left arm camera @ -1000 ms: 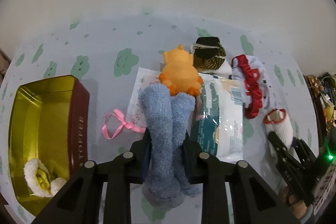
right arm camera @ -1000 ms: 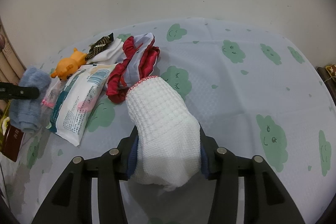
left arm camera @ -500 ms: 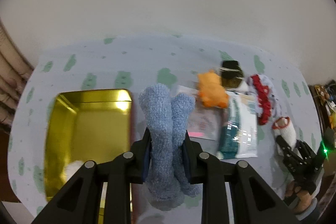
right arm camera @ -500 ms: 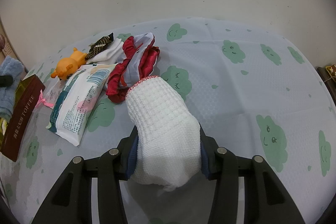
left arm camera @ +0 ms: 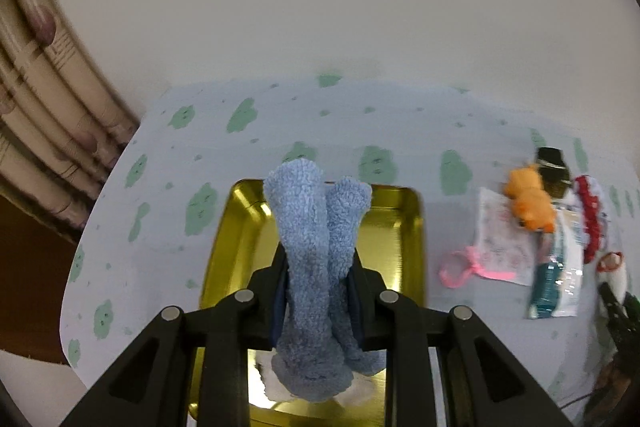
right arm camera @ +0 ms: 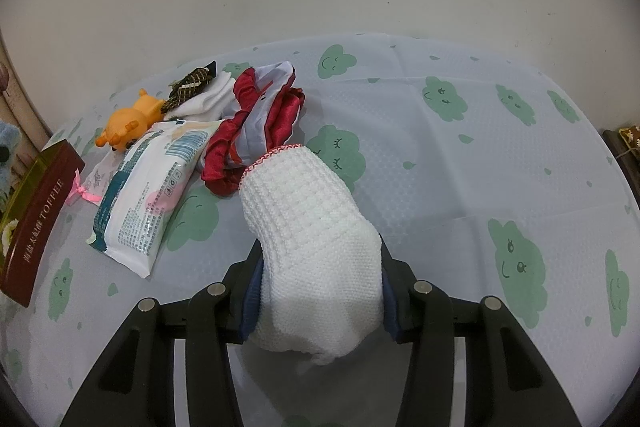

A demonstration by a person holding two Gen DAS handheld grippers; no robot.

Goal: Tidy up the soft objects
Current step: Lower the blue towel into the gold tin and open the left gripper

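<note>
While the left gripper (left arm camera: 318, 291) hangs above the open gold tin (left arm camera: 404, 227), its fingers (left arm camera: 362, 311) are narrowed and clamped on a fuzzy blue sock (left arm camera: 316, 247), which stands up between them with its two folded ends over the tin's far rim. Something white (left arm camera: 276, 383) lies on the tin's floor below the sock; what it is cannot be made out. The tin sits on a pale surface (left arm camera: 160, 211) covered by a cloth printed with green clouds.

The right gripper (right arm camera: 320, 291) has its fingers (right arm camera: 250, 301) pressed against both sides of a white knitted sock (right arm camera: 308, 227) with a red-trimmed cuff, the cuff end pointing away from the camera. Just beyond the cuff lies a red-and-white ruffled cloth (right arm camera: 256, 119). To its left are a packet of wet wipes (right arm camera: 152, 183), an orange plush toy (right arm camera: 128, 123), a dark checked bow on white fabric (right arm camera: 192, 87), and a small clear pouch with a pink ribbon (right arm camera: 86, 193). At the far left edge the tin's maroon side, lettered TOFFEE, is seen near the ribbon.
</note>
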